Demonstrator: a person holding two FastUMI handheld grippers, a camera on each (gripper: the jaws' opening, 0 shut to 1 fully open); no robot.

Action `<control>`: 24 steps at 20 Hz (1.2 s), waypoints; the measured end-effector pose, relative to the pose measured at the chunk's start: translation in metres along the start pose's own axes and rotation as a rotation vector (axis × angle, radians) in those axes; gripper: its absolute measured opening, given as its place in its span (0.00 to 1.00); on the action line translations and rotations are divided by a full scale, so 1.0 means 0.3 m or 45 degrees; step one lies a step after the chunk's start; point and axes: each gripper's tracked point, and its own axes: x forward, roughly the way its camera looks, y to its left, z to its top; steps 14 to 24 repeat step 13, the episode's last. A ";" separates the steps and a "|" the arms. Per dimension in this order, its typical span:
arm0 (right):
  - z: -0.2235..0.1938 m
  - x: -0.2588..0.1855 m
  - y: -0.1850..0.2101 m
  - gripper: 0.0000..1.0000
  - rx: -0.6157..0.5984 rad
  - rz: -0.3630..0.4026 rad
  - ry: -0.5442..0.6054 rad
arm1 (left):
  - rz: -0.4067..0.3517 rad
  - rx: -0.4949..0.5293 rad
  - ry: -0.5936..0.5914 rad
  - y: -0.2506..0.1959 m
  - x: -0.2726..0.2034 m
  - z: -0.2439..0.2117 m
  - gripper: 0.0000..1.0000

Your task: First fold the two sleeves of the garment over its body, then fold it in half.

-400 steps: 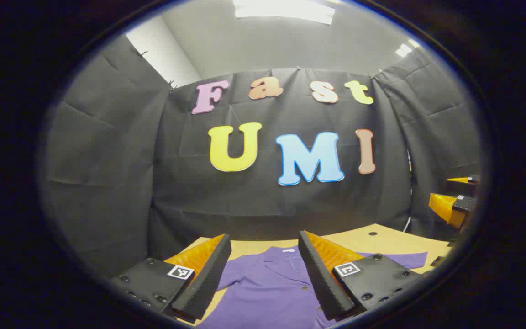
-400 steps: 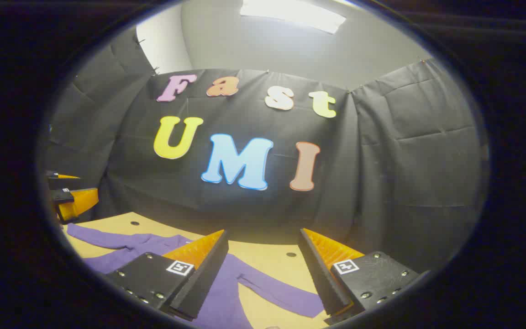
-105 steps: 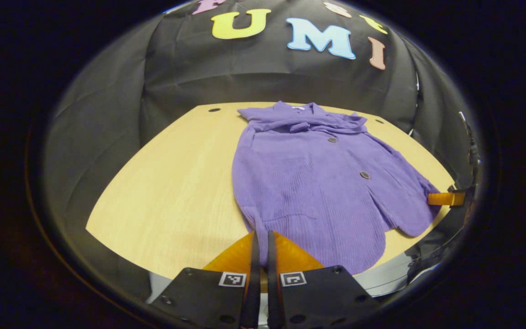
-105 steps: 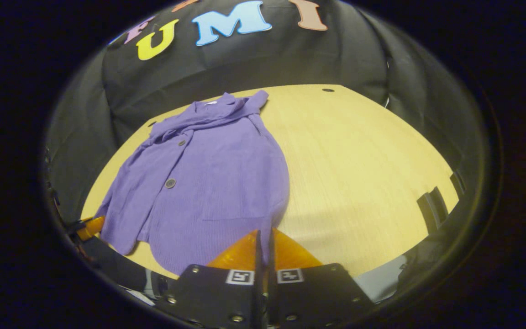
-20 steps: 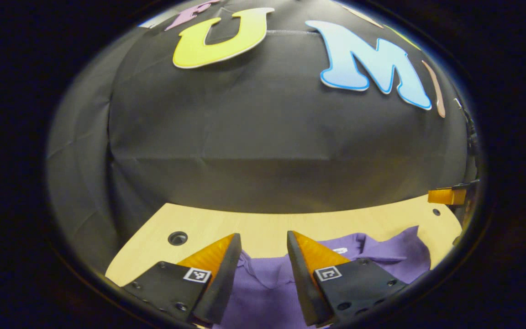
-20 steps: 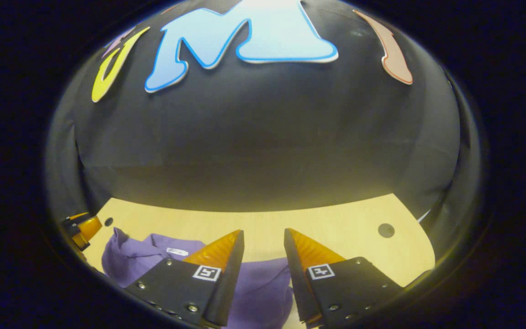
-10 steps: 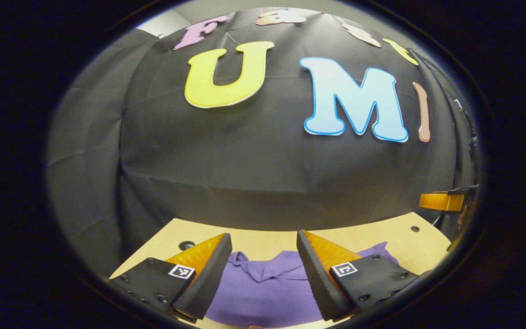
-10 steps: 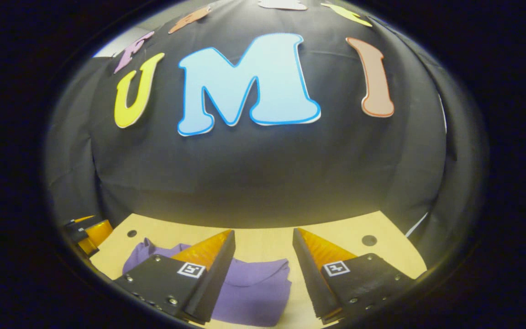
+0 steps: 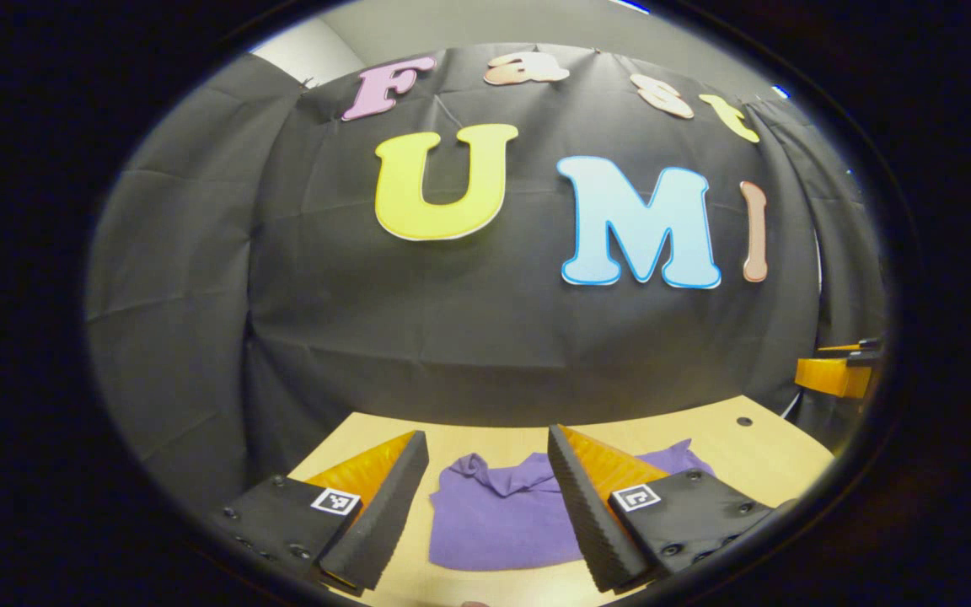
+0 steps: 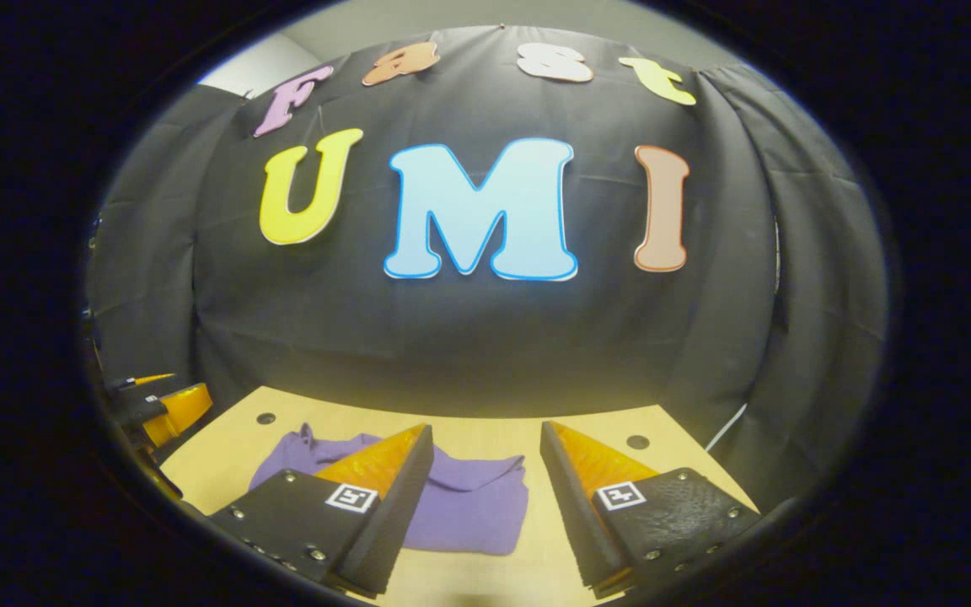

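On the wooden table (image 9: 485, 438), toward its far side, the purple garment (image 9: 498, 523) lay as a compact folded bundle, no sleeve sticking out, collar bunched at the back edge. At the left, the left gripper (image 9: 485, 472) stood above it with jaws spread wide, holding nothing; to its right, the right gripper (image 10: 485, 464) likewise gaped apart and held nothing. The fold the task asks for looked in place; any tidying would call for pinching stray edges lightly without dragging the layers. No readable writing showed on the garment.
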 end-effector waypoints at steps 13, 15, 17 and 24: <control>-0.107 -0.485 0.104 0.80 -0.123 -0.078 -0.049 | -0.102 0.108 -0.073 -0.018 -0.411 -0.010 0.93; -0.107 -0.485 0.104 0.80 -0.123 -0.078 -0.049 | -0.102 0.108 -0.073 -0.018 -0.411 -0.010 0.93; -0.107 -0.485 0.104 0.80 -0.123 -0.078 -0.049 | -0.102 0.108 -0.073 -0.018 -0.411 -0.010 0.93; -0.107 -0.485 0.104 0.80 -0.123 -0.078 -0.049 | -0.102 0.108 -0.073 -0.018 -0.411 -0.010 0.93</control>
